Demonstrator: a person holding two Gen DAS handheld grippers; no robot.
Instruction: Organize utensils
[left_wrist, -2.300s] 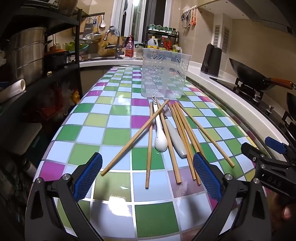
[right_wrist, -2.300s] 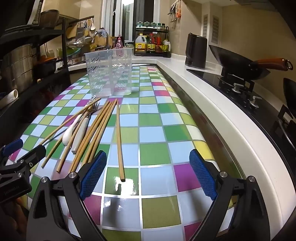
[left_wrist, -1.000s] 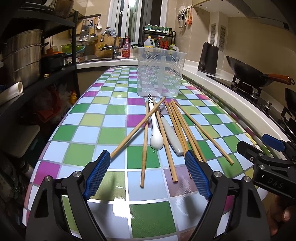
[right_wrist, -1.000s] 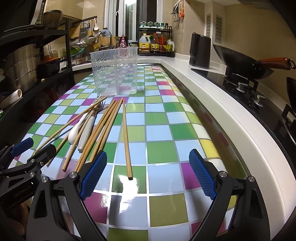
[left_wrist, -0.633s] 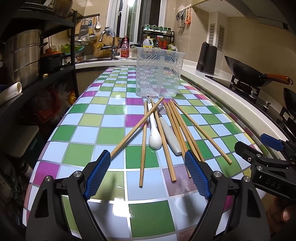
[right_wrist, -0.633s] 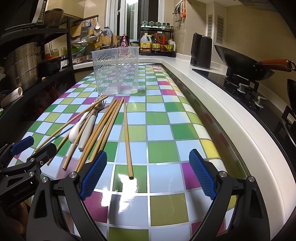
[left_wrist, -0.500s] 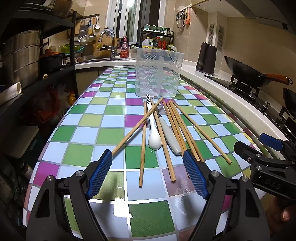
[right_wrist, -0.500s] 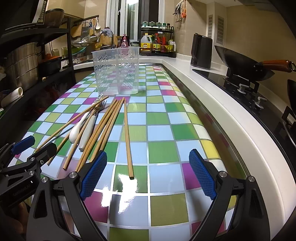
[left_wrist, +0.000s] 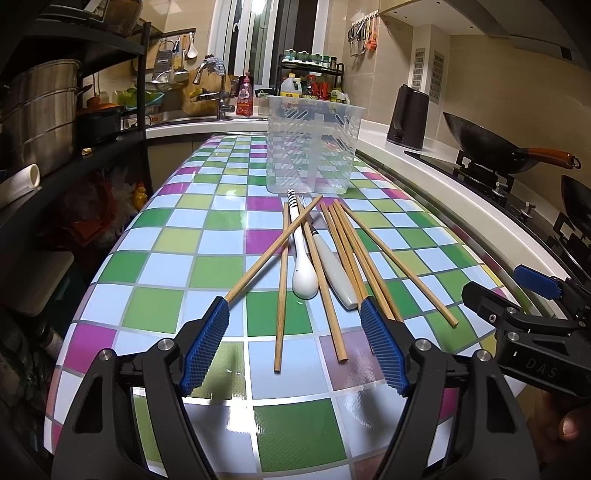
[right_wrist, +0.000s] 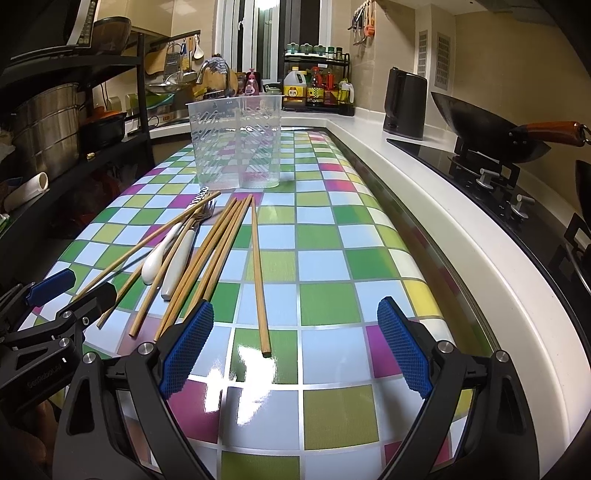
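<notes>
Several wooden chopsticks (left_wrist: 280, 284) lie in a loose pile on the checkered table, over a white ceramic spoon (left_wrist: 304, 282) and a white-handled fork (left_wrist: 338, 278). A clear plastic utensil holder (left_wrist: 312, 147) stands upright behind them. My left gripper (left_wrist: 295, 343) is open just in front of the near chopstick ends, holding nothing. My right gripper (right_wrist: 295, 347) is open to the right of the pile (right_wrist: 207, 251), with one chopstick end (right_wrist: 264, 347) between its fingers' span. The holder (right_wrist: 236, 142) also shows in the right wrist view.
The table (left_wrist: 177, 266) has a rounded near edge. A white counter (right_wrist: 424, 192) with a hob and a wok (right_wrist: 487, 129) runs along the right. A black shelf rack with steel pots (left_wrist: 40, 114) stands at the left. A sink and bottles are at the back.
My left gripper has narrowed its opening and crept a little closer to the chopstick ends. The right gripper has shifted slightly toward the pile. The utensils have not moved.
</notes>
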